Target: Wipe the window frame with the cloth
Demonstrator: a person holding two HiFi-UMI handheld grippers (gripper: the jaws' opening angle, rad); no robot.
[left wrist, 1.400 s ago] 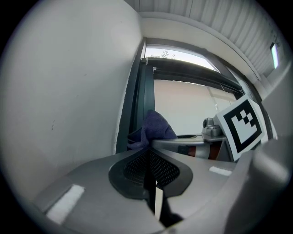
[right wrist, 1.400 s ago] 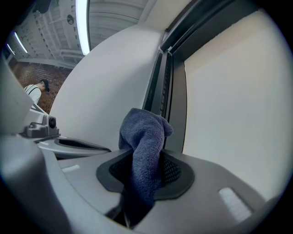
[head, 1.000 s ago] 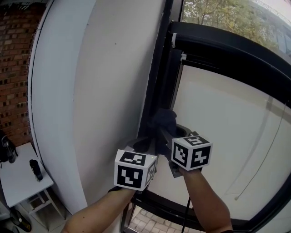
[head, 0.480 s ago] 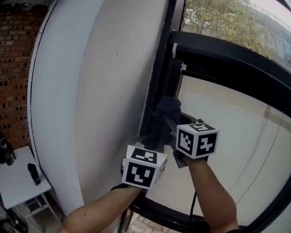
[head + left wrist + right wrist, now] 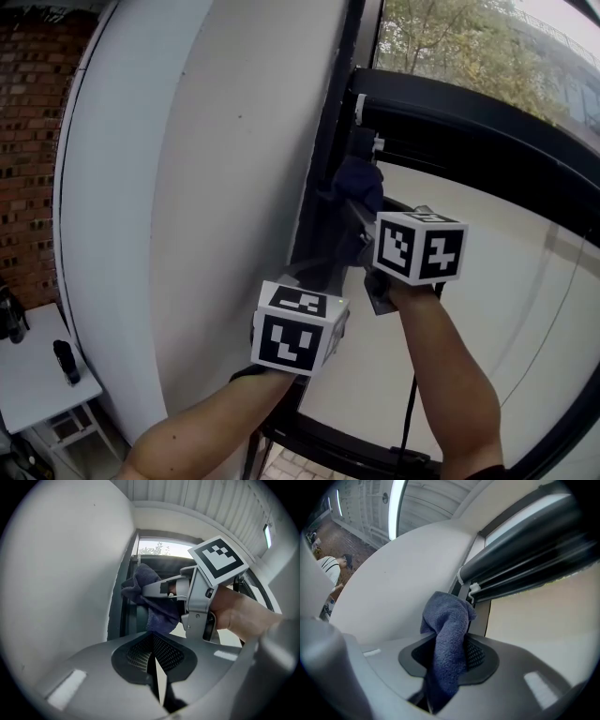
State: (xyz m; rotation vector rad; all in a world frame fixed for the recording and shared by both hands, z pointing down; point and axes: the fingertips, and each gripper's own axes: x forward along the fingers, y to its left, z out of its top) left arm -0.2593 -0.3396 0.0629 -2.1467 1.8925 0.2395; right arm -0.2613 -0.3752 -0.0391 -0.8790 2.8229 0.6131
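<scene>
**Right gripper (image 5: 449,670) clamped on the cloth (image 5: 447,620), held up at the window frame (image 5: 325,178).**
The cloth is pinched mid-fold, leaving a loose bunch ahead of the jaws, probably so that fabric rather than metal meets the dark upright. The left gripper (image 5: 153,657), jaws together and empty, sits lower beside the frame, apparently idle. Cloth-to-frame contact cannot be confirmed. In the head view the marker cubes (image 5: 419,246) hide both sets of jaws.
</scene>
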